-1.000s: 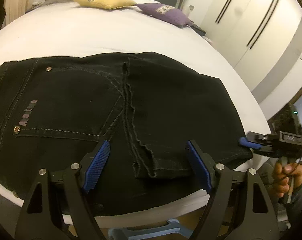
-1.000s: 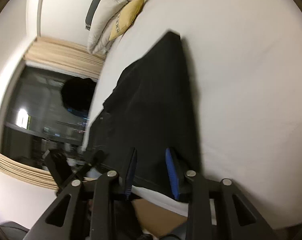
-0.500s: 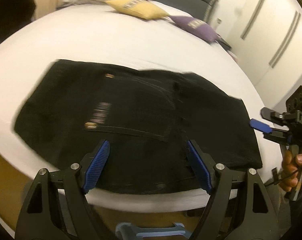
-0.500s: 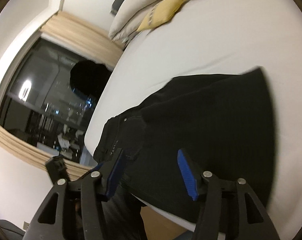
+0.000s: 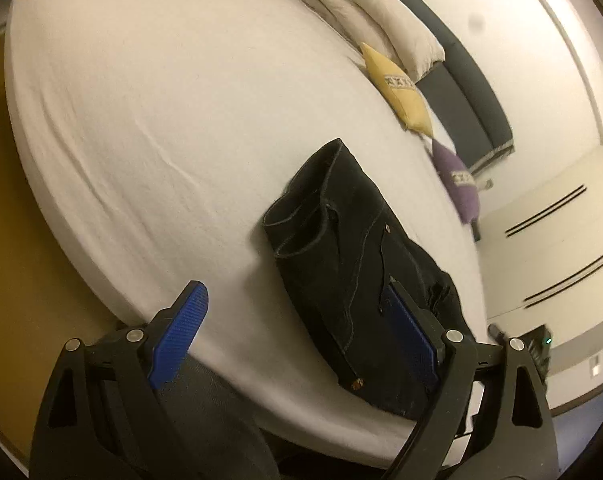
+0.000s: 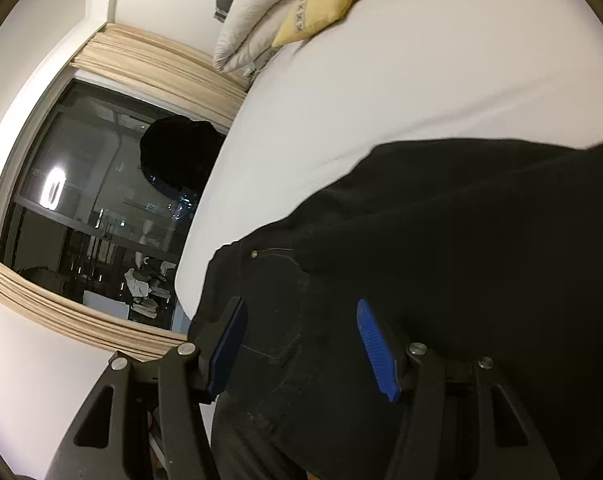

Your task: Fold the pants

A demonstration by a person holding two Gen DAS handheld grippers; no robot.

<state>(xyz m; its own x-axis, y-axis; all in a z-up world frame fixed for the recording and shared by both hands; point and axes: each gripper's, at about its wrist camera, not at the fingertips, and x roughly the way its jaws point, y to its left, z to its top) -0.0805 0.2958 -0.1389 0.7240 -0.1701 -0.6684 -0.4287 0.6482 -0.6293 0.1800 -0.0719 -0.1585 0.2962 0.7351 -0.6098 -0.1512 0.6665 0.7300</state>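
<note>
Left gripper [image 5: 297,336]: jaws spread wide, just opened further, nothing clamped; one blue pad over bare sheet, the other in front of the near end of the pants [image 5: 365,264]. Right gripper [image 6: 301,344]: jaws parted partway, just opened as well, hovering over black denim with no pad pressing on it, so nothing gripped.

Just beyond both grippers, near the bed's [image 5: 149,128] edge: pants lying as a compact folded bundle, legs doubled over the seat. Judged from that, folding largely done; at most a last tidy or a final fold left, both grippers free of the cloth.

Look of the pants: black jeans, pale contrast stitching, small metal rivets, a back pocket seam on top. At the end farthest from the left gripper, hem openings stacked and gaping slightly.

Farther off: smooth white sheet, then a yellow cushion [image 5: 397,92] and a purple cushion [image 5: 459,180], pale pillows [image 5: 373,20] at the headboard.
</note>
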